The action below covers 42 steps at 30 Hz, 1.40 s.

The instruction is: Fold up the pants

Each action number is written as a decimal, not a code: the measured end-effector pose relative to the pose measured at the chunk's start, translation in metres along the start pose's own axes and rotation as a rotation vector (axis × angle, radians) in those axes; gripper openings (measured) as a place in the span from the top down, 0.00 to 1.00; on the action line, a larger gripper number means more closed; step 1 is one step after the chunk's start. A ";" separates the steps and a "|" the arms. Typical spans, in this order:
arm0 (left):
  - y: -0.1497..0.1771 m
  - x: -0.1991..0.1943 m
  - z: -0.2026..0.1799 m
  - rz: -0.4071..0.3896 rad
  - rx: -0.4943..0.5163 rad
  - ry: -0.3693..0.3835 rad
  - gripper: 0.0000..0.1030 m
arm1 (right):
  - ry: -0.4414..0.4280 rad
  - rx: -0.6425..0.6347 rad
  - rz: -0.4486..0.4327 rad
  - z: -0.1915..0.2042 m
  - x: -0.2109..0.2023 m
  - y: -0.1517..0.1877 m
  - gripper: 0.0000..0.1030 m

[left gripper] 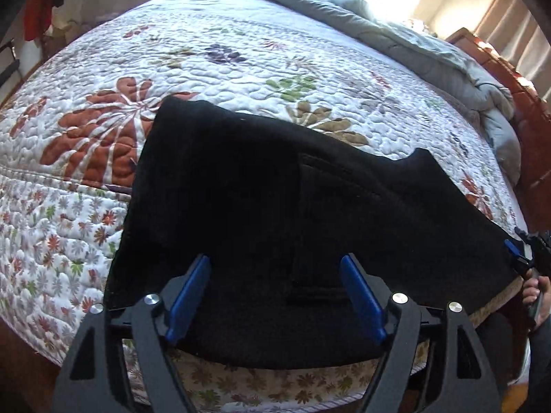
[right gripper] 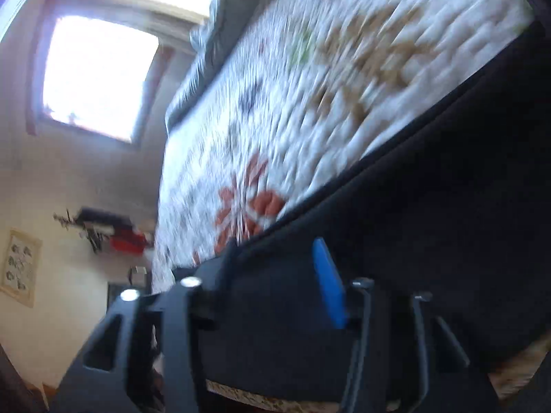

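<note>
The black pants [left gripper: 275,189] lie spread on the bed, close to the near edge, a matte, slightly fuzzy dark cloth that swallows the light. Their outline is a broad slanted slab: one squared corner reaches up toward the big rust-red flower, and a notched, stepped edge shows on the far right. A long rectangular patch with a stitched border, like a pocket or a folded layer, runs down the middle.

My left gripper [left gripper: 275,296] hangs over the near part of the pants with its jaws spread wide; the blue pads [left gripper: 187,296] stand well apart and hold nothing, and black cloth fills the gap between them. My right gripper [right gripper: 279,275] sits at the pants' right edge. In the left wrist view it shows only as a small blue and black tip at the cloth's border. In its own view, blurred by motion, one blue pad [right gripper: 329,285] stands upright against the dark fabric [right gripper: 430,223], and the other finger is a dark shape at the cloth's edge. I cannot tell whether it grips the cloth.

Under the pants is a puffy white quilt [left gripper: 224,55], stitched in pebbly waves and printed with rust, olive, tan and purple flowers. A rumpled grey-blue comforter [left gripper: 430,55] lies bunched along the far side. A bright window [right gripper: 96,75] glows on the wall.
</note>
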<state>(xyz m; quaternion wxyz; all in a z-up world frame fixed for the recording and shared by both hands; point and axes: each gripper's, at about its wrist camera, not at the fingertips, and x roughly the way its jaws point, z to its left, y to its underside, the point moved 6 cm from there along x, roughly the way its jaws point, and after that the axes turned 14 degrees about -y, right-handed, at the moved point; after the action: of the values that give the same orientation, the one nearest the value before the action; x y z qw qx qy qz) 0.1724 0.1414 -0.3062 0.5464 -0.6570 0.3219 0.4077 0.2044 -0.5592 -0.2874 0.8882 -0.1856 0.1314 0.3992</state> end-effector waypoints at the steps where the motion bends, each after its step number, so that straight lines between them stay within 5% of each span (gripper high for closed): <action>1: 0.000 -0.002 0.002 -0.007 -0.017 0.024 0.20 | 0.008 0.001 -0.044 -0.017 -0.033 -0.018 0.51; 5: -0.001 -0.003 0.005 -0.008 -0.061 0.071 0.17 | 0.092 0.118 -0.256 -0.082 -0.125 -0.063 0.53; 7: -0.001 -0.003 0.003 -0.007 -0.056 0.071 0.15 | 0.107 0.175 -0.251 -0.119 -0.153 -0.070 0.85; 8: -0.001 -0.003 0.002 -0.007 -0.050 0.069 0.14 | 0.092 0.229 -0.254 -0.134 -0.168 -0.074 0.88; 9: -0.001 -0.002 0.000 -0.005 -0.042 0.066 0.14 | 0.077 0.230 -0.288 -0.132 -0.170 -0.072 0.70; 11: 0.000 -0.003 -0.001 -0.004 -0.038 0.070 0.13 | 0.050 0.196 -0.450 -0.121 -0.207 -0.071 0.49; 14: -0.001 0.000 0.001 0.000 -0.055 0.088 0.12 | 0.052 0.256 -0.590 -0.138 -0.260 -0.057 0.45; 17: -0.002 0.002 0.000 0.007 -0.056 0.089 0.09 | 0.026 0.286 -0.561 -0.155 -0.267 -0.047 0.45; 24: -0.002 0.002 -0.004 0.008 -0.035 0.075 0.07 | -0.078 0.283 -0.543 -0.130 -0.177 -0.027 0.45; 30: -0.002 0.003 -0.004 0.009 -0.035 0.064 0.07 | -0.158 0.198 -0.515 -0.103 -0.175 -0.025 0.45; 36: -0.001 0.002 -0.004 0.009 -0.038 0.057 0.07 | -0.136 0.182 -0.470 -0.109 -0.157 -0.019 0.51; 38: -0.001 0.003 -0.004 0.011 -0.038 0.053 0.07 | -0.130 0.211 -0.483 -0.119 -0.156 -0.019 0.62; 42: -0.002 0.003 -0.004 0.009 -0.041 0.056 0.07 | -0.145 0.221 -0.494 -0.119 -0.158 -0.022 0.62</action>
<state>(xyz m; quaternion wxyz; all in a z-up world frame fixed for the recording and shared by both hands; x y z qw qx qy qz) 0.1762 0.1376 -0.3076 0.5218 -0.6779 0.3314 0.3980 0.1090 -0.7282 -0.3287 0.9805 -0.0851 0.0607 0.1662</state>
